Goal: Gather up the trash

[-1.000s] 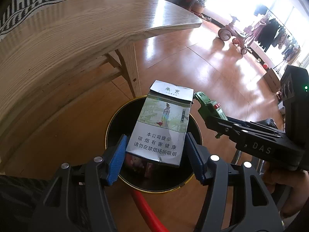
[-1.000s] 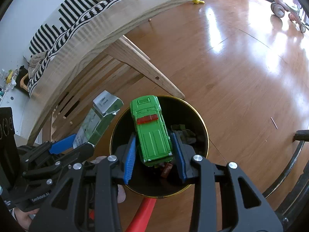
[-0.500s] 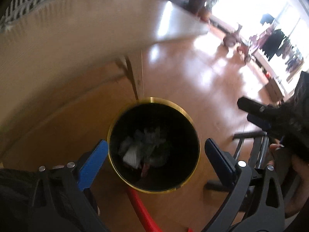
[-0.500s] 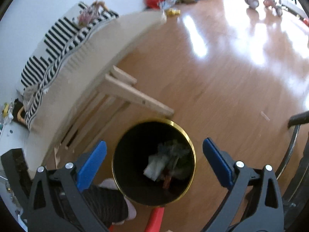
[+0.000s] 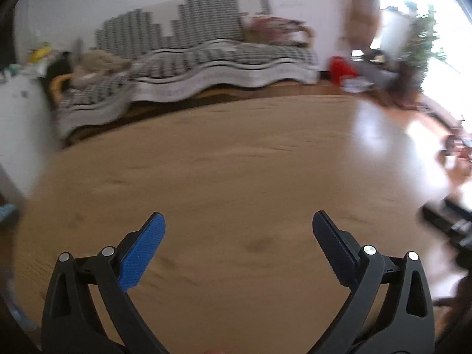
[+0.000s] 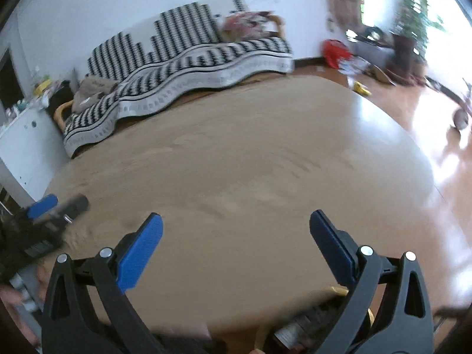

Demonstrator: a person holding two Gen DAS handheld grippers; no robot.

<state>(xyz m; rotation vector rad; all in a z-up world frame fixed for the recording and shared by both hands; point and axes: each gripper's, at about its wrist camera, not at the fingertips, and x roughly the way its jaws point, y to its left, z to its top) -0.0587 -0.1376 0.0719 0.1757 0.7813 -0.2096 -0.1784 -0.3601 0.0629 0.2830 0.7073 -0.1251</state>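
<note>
My left gripper [image 5: 237, 246] is open and empty, held above the round wooden table [image 5: 236, 162]. My right gripper [image 6: 234, 243] is open and empty too, above the same table [image 6: 236, 162]. The left gripper also shows at the left edge of the right wrist view [image 6: 44, 209]. A gold rim of the black trash bin [image 6: 336, 290] shows below the table's near edge in the right wrist view, with some trash inside. Both views are blurred by motion. No trash shows on the table top.
A sofa with a black-and-white striped cover [image 5: 212, 56] [image 6: 177, 62] stands behind the table. A white cabinet [image 6: 26, 147] is at the left. Toys and a red bag [image 6: 334, 48] lie on the wooden floor at the right, near a potted plant [image 5: 419, 38].
Both grippers opened and dropped the cigarette pack and the green toy car into the bin. They have since swung up from the bin to face across the table top.
</note>
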